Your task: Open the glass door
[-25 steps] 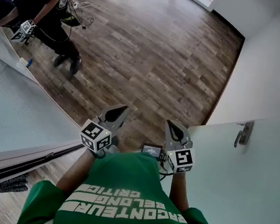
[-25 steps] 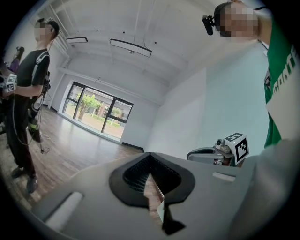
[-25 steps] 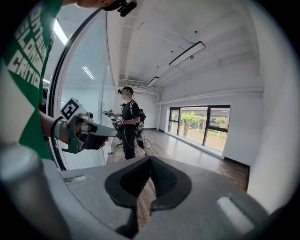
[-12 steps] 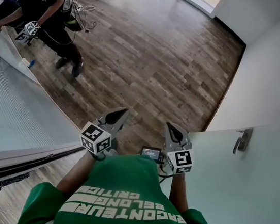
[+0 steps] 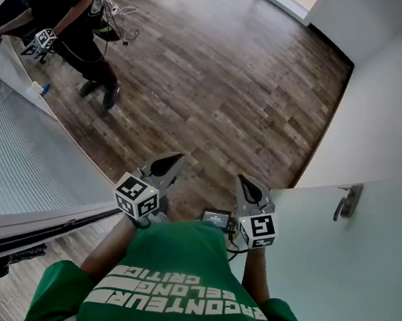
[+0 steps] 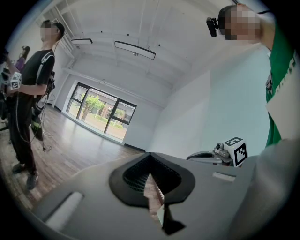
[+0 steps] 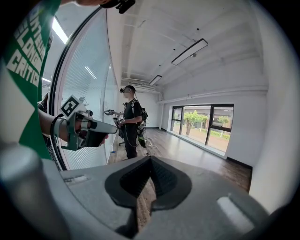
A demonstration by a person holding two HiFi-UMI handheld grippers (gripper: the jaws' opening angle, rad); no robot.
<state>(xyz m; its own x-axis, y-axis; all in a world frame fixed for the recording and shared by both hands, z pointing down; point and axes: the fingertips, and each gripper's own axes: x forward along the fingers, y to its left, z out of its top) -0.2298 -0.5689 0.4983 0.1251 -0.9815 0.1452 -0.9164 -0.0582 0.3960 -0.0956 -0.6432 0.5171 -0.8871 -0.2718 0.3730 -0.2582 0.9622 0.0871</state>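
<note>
Glass door sits lower right in the head view: a frosted panel, cut off by the right and bottom edges. Its metal handle is near the top left corner and too small for its shape to be read. Neither gripper view shows the handle.

Right gripper is just left of the door edge, not touching it, and apart from the handle. Left gripper is beside it. Both are held out in front of the green shirt, tips pointing forward over the wood floor.

Both claws are pressed together with only a thin slit and nothing pinched; floor shows through the slits in the gripper views.

The right gripper view adds a curved glass partition at left and windows at the far end. A second person in black stands upper left at another frosted panel, face mosaicked.
</note>
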